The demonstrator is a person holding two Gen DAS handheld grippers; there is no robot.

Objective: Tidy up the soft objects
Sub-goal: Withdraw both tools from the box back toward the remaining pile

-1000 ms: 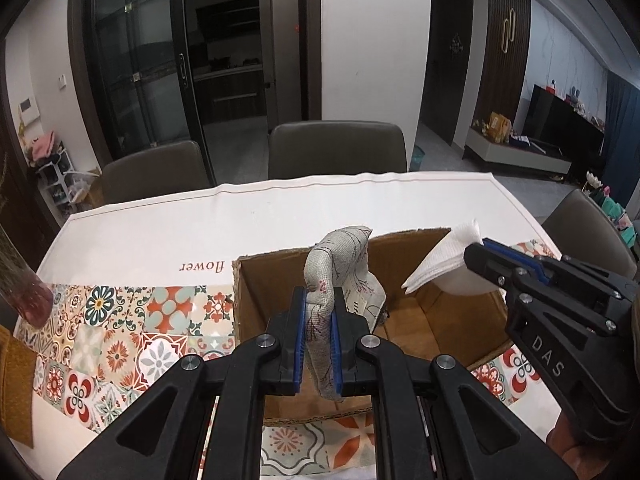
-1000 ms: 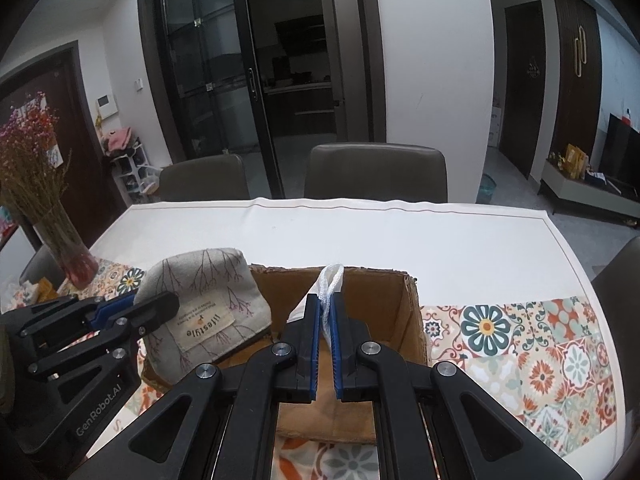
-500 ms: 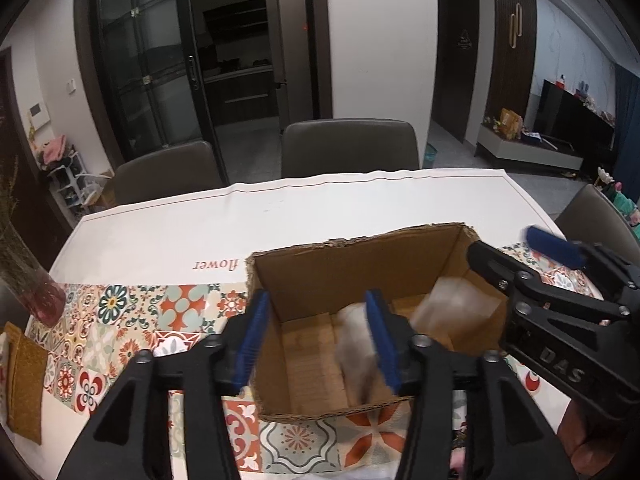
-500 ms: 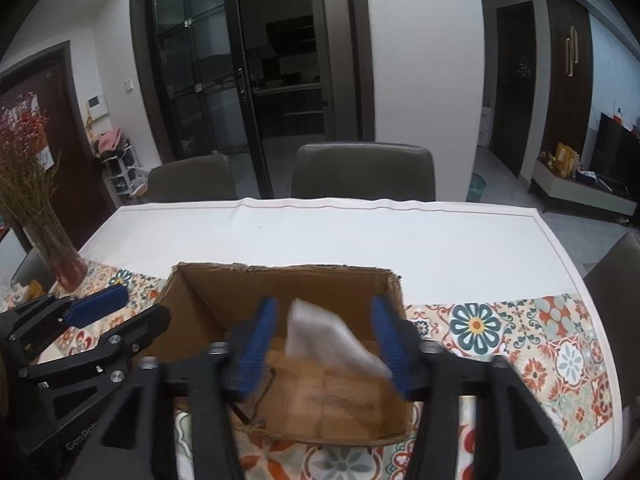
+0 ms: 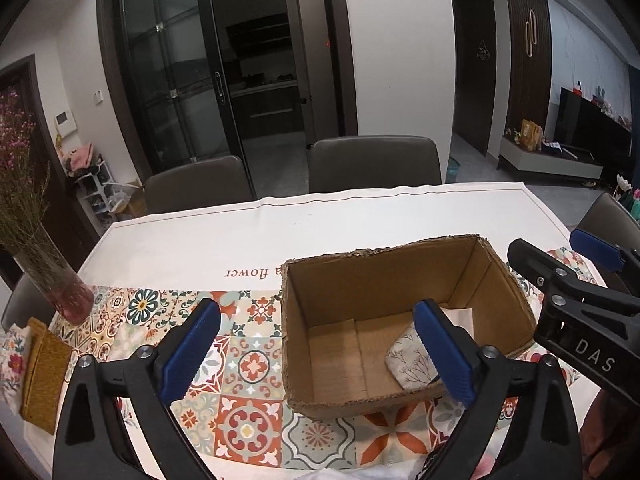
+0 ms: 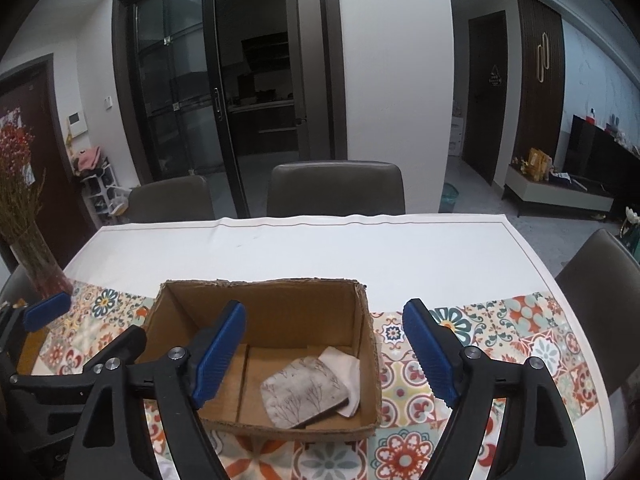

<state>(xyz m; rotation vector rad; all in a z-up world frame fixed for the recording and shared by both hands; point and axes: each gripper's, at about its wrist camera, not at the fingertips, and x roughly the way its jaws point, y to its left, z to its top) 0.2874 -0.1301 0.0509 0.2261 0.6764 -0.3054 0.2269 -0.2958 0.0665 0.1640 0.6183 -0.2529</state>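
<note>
An open cardboard box [image 5: 504,280] [image 6: 366,344] sits on the patterned table runner. Inside it lie a grey cloth pad with a branch print [image 5: 408,354] [image 6: 302,392] and a white folded cloth [image 5: 460,316] [image 6: 346,368] beside it, at the box's right side. My left gripper [image 5: 320,352] is open and empty, held above the box's near left corner. My right gripper [image 6: 326,356] is open and empty above the box. Each gripper shows at the edge of the other's view, the right one [image 5: 580,296] and the left one [image 6: 60,344].
A glass vase with dried flowers [image 5: 60,288] [image 6: 40,272] stands at the table's left. A yellow woven mat [image 5: 42,372] and a floral cloth [image 5: 10,356] lie at the left front edge. Chairs [image 6: 336,188] stand behind and at the right of the table.
Both grippers opened and let go: the grey pad and the white cloth dropped into the box and now lie on its floor. Both grippers pulled back and up.
</note>
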